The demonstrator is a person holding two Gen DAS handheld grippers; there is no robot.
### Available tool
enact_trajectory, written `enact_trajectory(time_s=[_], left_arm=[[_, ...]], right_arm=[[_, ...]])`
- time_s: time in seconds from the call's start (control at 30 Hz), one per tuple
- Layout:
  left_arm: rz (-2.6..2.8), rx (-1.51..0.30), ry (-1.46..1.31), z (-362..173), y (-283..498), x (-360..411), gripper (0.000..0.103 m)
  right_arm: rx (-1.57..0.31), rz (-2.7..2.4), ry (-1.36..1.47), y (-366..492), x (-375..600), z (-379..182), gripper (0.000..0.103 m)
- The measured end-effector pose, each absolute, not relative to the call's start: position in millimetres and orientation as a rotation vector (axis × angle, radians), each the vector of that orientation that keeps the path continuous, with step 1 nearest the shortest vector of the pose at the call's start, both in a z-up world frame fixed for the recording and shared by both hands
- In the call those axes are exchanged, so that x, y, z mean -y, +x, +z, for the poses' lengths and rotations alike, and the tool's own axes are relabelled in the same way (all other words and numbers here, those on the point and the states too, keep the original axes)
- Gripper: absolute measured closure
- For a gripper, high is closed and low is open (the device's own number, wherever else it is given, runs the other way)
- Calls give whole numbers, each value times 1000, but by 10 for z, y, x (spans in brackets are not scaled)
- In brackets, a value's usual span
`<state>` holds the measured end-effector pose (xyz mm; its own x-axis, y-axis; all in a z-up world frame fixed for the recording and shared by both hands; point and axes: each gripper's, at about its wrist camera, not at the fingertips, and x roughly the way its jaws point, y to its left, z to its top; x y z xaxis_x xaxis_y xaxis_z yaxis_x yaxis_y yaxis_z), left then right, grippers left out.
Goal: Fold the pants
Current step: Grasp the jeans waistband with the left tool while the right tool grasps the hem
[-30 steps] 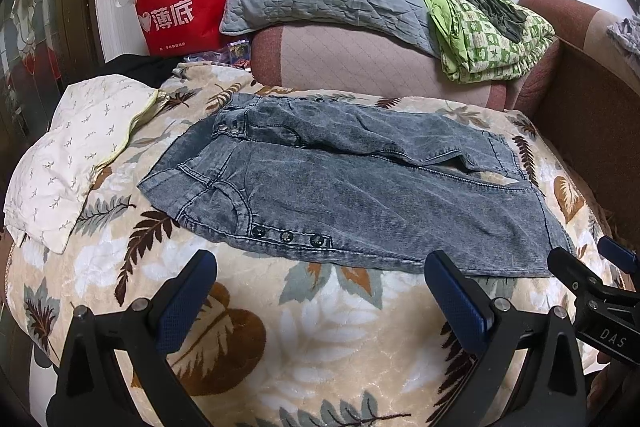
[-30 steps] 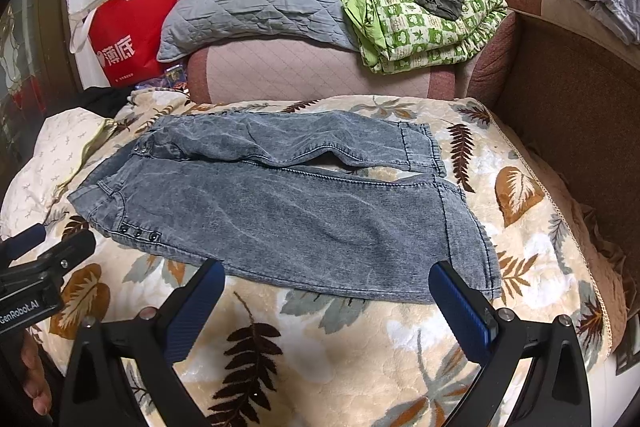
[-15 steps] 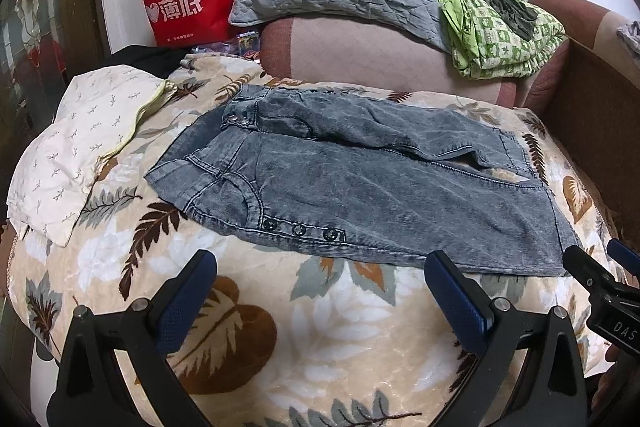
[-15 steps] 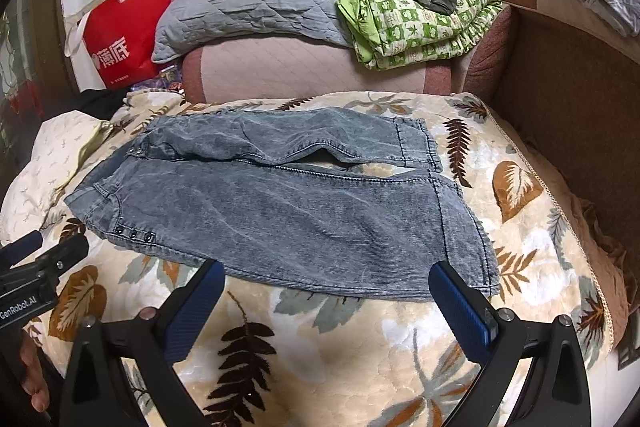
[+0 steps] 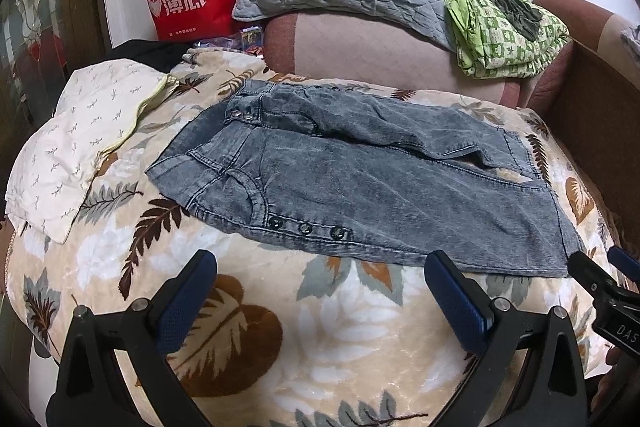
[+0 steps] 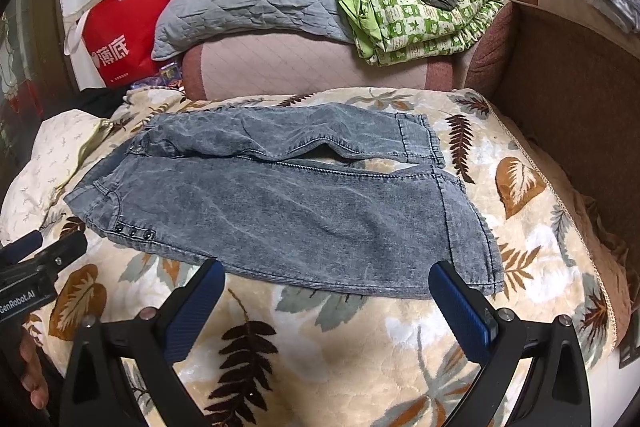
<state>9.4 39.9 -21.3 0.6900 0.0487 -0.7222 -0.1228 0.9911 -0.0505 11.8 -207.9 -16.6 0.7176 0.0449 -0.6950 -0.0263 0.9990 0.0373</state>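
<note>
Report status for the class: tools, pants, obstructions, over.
Left tool open, right tool open, both empty. Pants flat on blanket, unfolded. Nothing lying on them.

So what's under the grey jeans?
The jeans lie spread flat on a cream blanket with brown leaf prints. It shows all around them and through the gap between the legs. Whatever lies directly beneath the denim is covered.

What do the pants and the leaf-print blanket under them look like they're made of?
The pants look like grey acid-washed denim: mottled fading, stitched seams, metal snap buttons. The leaf-print blanket looks like plush fleece, with a soft sheen and embossed pile; the exact fibre can't be told.
</note>
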Motion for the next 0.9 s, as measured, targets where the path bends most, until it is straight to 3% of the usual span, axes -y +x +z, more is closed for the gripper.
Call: enact_trajectory(time_s=[0.23,0.5,0.6,0.73,0.9], left_arm=[[179,-882,-217,-425,280,-1026,0],[347,-989,-379,-827,666,-1939,0],[369,-1026,-467,-987,787,-2160,0],[390,-1055,-508,-1117,918,-2292,0],[399,-1028,-581,-1114,956,-2447,0]], right_arm=[[-886,22,207,103,2705,-526,0],[-964,-9,739,296,3928,-913,0],[-971,-41,816,417,4146,-1026,1],[-1015,-114,809,576,4270,-1097,20],[-1050,-153,703,807,4238,-1145,25]])
